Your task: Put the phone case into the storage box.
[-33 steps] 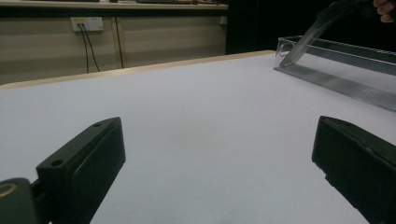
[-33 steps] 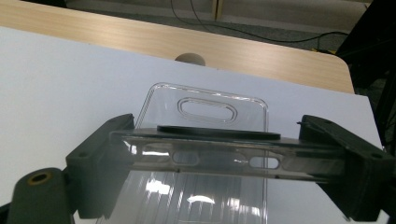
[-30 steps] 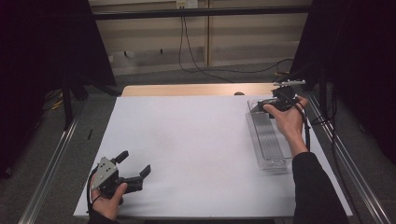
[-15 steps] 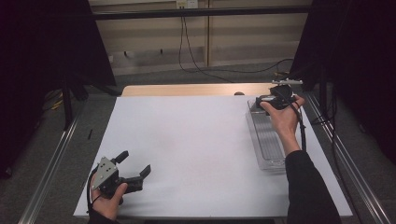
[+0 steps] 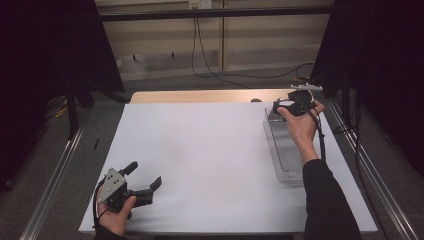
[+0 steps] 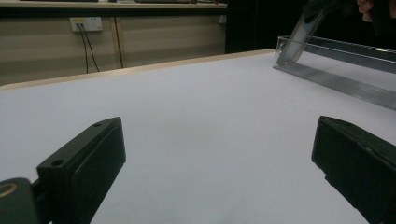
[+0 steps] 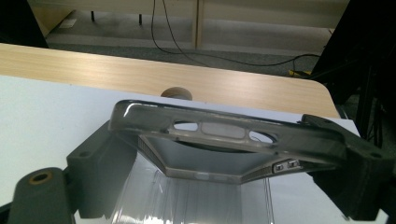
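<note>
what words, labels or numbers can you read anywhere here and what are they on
None can be read.
The clear tray and the clear lid that the right gripper holds carry no print.
The left gripper shows no marking either.
The wall socket is too blurred to tell whether it bears any lettering.

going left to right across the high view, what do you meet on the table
left tongs held open in the person's hand at the near left corner → bare stretch of the white table sheet → long clear plastic tray lying along the right side → right tongs closed on a clear plastic piece at the tray's far end
</note>
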A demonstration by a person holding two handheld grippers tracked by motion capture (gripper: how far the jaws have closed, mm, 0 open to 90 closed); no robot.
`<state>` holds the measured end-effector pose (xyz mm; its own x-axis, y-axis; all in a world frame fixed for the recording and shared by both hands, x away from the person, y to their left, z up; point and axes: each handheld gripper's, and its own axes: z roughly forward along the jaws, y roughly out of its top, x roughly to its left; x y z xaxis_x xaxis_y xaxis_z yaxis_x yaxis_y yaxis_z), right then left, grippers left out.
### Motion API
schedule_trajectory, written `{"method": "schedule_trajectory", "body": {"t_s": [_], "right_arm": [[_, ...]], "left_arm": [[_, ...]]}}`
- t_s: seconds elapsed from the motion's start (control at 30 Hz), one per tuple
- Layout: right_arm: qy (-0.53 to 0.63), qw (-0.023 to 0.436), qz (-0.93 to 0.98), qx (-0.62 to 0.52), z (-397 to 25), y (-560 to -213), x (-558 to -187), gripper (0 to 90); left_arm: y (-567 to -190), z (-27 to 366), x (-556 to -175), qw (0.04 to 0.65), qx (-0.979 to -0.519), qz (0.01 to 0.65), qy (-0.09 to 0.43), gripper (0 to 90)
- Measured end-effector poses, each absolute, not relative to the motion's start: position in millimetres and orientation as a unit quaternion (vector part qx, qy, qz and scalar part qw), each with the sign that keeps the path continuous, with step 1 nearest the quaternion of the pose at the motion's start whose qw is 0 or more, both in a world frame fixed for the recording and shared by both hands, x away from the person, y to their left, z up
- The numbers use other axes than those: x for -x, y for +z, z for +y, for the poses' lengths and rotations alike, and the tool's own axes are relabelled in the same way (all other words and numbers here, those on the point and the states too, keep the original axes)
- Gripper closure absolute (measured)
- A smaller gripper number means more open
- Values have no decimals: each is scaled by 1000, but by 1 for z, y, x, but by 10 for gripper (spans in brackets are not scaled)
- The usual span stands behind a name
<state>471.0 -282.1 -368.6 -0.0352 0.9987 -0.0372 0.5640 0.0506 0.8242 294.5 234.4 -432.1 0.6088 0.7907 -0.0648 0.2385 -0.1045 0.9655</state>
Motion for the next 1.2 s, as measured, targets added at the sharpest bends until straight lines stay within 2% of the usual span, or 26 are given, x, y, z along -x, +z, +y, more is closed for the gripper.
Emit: {"method": "schedule_trajectory", "body": {"t_s": [1.2], "right_arm": [[341,353,642,-589,-281,-372,-495,125]], "left_arm": [[-433,234,-296,560,-702,365,244,29]]}}
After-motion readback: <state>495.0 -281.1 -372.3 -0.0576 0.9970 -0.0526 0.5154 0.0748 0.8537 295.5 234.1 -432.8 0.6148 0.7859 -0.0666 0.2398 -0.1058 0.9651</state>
